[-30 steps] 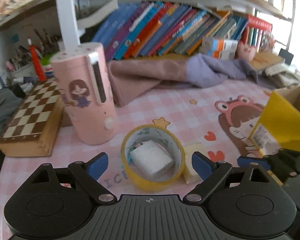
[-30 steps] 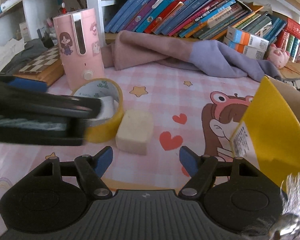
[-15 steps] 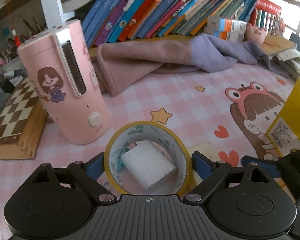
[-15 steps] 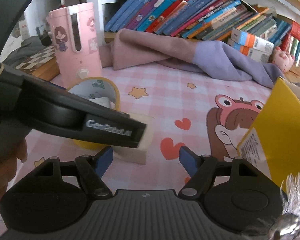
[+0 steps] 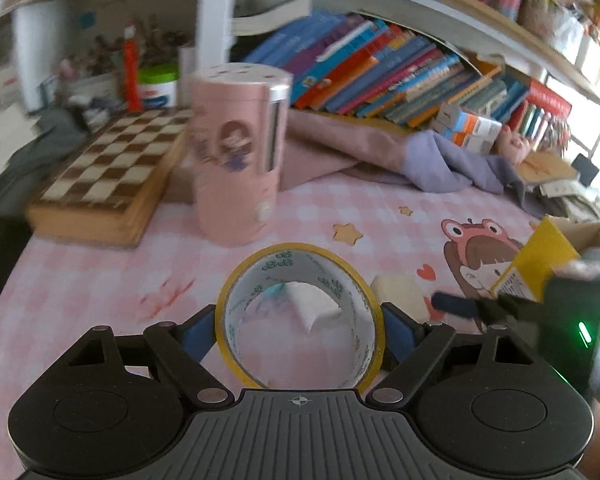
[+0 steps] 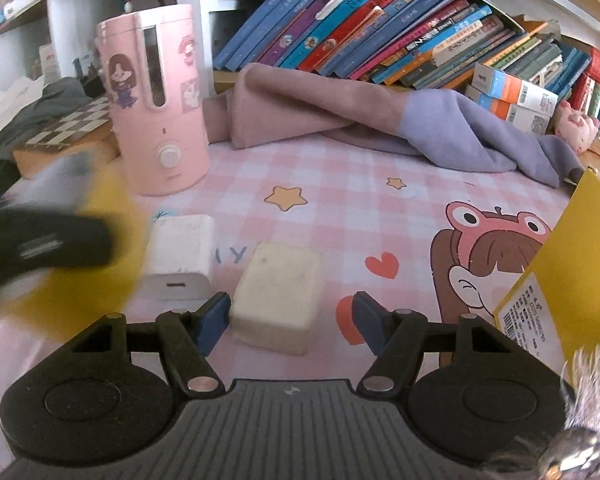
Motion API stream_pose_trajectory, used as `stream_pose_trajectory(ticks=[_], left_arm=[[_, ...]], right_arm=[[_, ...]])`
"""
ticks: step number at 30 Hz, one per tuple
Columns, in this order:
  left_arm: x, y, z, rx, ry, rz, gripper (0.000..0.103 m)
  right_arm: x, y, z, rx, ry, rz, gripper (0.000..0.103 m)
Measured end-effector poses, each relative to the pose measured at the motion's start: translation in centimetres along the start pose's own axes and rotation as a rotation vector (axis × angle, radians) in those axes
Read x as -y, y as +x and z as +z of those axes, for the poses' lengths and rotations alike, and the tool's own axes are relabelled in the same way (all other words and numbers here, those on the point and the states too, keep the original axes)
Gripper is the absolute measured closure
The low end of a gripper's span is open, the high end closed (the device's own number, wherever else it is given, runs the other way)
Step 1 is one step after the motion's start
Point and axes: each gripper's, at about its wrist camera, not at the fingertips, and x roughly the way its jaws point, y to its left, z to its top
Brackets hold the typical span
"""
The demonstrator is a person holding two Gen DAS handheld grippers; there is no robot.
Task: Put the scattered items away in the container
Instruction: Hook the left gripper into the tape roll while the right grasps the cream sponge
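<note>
Judging from how things lie, nothing is seen inside the yellow box (image 6: 572, 256) at the tabletop's right edge. The tape roll (image 5: 300, 316) is clamped and lifted by the left tool (image 5: 300, 332). The cream block (image 6: 278, 296) lies between the right tool's (image 6: 294, 320) closing jaws, ungripped; the white charger (image 6: 180, 252) remains beside it.

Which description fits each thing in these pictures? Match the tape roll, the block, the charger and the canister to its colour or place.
Column A
1. tape roll
2. block
3. charger
4. canister

Column B
a. pink, upright beside the chessboard
b. yellow ring, white inside
c. white, port in its near face
d. cream, lying right of the charger

Pairs: 1-b, 2-d, 3-c, 4-a
</note>
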Motion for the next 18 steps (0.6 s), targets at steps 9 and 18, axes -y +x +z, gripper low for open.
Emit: stream_pose_trajectory(ticks=[9, 18], left_arm=[[-2.8, -5.3, -4.7, -0.018, -0.149, 0.051, 0.017], [-3.2, -9.4, -6.3, 0.083, -0.213, 0.047, 0.017]], right_arm=[[0.0, -0.1, 0.1, -0.012, 0.025, 0.048, 0.062], [0.0, -3.9, 0.3, -0.008, -0.016, 0.038, 0.066]])
